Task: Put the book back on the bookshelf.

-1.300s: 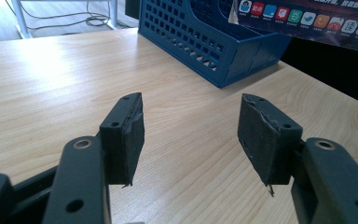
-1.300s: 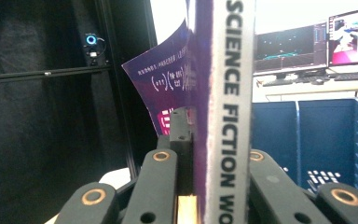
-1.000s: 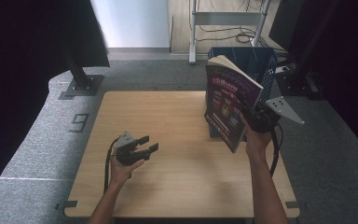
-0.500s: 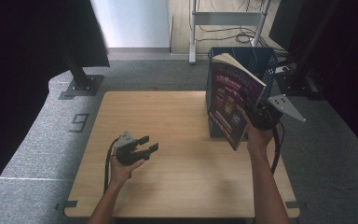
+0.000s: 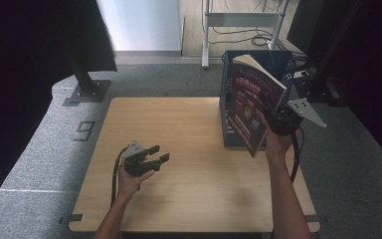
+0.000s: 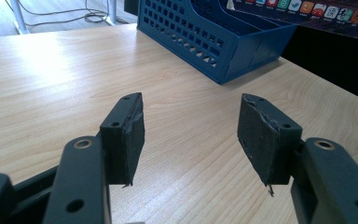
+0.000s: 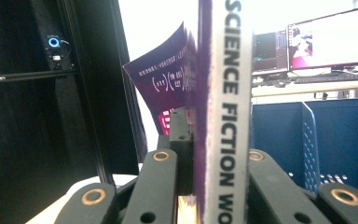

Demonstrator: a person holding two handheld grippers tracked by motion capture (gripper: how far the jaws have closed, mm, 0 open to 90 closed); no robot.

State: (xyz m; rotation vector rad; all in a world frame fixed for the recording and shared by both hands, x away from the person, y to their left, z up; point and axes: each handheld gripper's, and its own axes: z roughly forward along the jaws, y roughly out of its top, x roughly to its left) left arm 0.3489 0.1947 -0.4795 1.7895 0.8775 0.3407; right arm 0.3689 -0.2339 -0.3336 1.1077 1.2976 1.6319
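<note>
Fingers of the right gripper (image 5: 274, 119) pinch a thick purple-covered paperback book (image 5: 248, 107) at its spine; in the right gripper view the black pads (image 7: 181, 140) clamp both sides of the white spine lettered "SCIENCE FICTION". Book: held upright and tilted in the air at the table's 2 o'clock area, front cover facing the person, page block uppermost, lower corner hanging just in front of a blue perforated plastic file rack (image 5: 278, 59). Rack: stands on the table's far right edge, directly behind the book. Left gripper (image 5: 154, 154): at 7 o'clock on the table, low over the surface, well apart from the book; fingers (image 6: 123, 137) spread wide, nothing between them, pointing toward the rack. Surface: rectangular light wooden table (image 5: 189, 134) on grey carpet.
</note>
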